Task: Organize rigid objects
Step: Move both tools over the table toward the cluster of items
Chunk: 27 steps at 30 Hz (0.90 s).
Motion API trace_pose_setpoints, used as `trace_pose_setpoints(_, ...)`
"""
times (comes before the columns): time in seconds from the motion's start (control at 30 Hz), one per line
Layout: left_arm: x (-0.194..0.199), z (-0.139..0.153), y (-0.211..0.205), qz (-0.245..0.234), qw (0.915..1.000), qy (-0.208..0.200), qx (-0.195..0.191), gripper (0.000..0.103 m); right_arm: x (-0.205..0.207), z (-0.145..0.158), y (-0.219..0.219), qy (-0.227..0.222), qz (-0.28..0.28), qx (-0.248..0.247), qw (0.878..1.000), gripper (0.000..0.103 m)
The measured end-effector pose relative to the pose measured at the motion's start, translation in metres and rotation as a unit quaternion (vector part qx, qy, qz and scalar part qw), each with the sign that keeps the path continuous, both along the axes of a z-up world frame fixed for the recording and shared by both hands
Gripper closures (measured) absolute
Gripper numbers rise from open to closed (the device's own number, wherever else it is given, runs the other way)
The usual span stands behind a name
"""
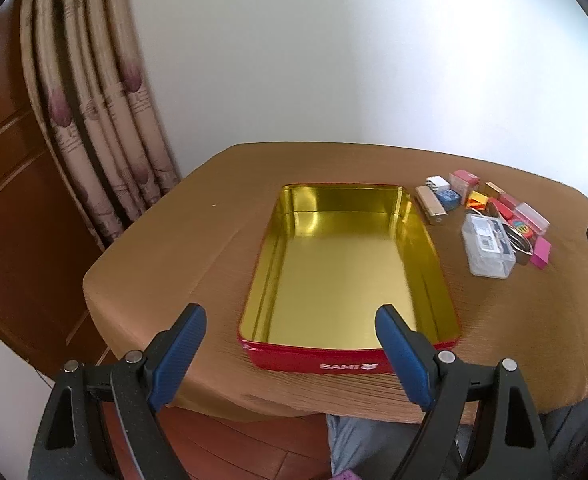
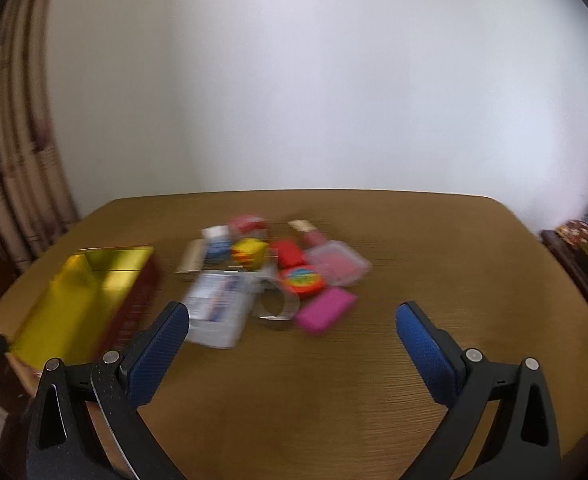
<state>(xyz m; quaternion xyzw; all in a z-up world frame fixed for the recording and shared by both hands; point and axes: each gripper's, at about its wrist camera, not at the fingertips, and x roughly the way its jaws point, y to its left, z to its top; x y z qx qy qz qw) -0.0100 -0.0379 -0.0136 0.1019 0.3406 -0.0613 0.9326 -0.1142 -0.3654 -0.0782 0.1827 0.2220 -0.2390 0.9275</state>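
Observation:
A red tin (image 1: 314, 362) with a gold inside lies with nothing in it on the brown table (image 1: 166, 264); in the right wrist view the tin (image 2: 78, 300) is at the left. Right of it lies a pile of small rigid things: a clear plastic case (image 1: 488, 250) (image 2: 218, 312), a magenta block (image 1: 542, 254) (image 2: 326, 310), a rainbow disc (image 2: 300, 280), a yellow cube (image 2: 250, 254), a clear pink box (image 2: 336, 266). My left gripper (image 1: 290, 318) hovers open over the tin's near end. My right gripper (image 2: 292, 320) is open, short of the pile, nothing between its fingers.
A patterned curtain (image 1: 94, 92) and a wooden door (image 1: 10, 184) stand left of the table, a white wall behind. A dark shelf with colourful items (image 2: 582, 240) is at the far right. A person's grey trouser leg (image 1: 362, 440) shows below the table's front edge.

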Motion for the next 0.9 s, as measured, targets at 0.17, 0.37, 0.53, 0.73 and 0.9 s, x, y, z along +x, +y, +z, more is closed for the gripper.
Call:
trace_pose_setpoints(0.17,-0.002,-0.003,-0.027,-0.034,0.9991,0.015,0.021,0.014,-0.016,-0.023,-0.058,0.02,-0.052,0.03,0.998,0.0)
trace_pose_setpoints(0.37,0.004,-0.006,-0.077,-0.084,0.9946,0.051,0.032,0.014,-0.024,-0.04,-0.091,0.044,-0.07,0.017,0.996,0.0)
trace_pose_setpoints(0.53,0.017,-0.009,-0.125,-0.134,0.9869,0.079,0.044,0.014,-0.019,-0.062,-0.112,0.066,-0.059,0.028,0.996,0.0)
trace_pose_setpoints(0.73,0.056,-0.025,-0.176,-0.158,0.9758,0.149,0.023,0.014,-0.011,-0.085,-0.131,0.077,-0.023,0.081,0.994,0.0)
trace_pose_setpoints(0.9,0.084,-0.037,-0.201,-0.161,0.9685,0.189,0.02,0.014,-0.014,-0.091,-0.136,0.066,-0.015,0.106,0.992,0.0)
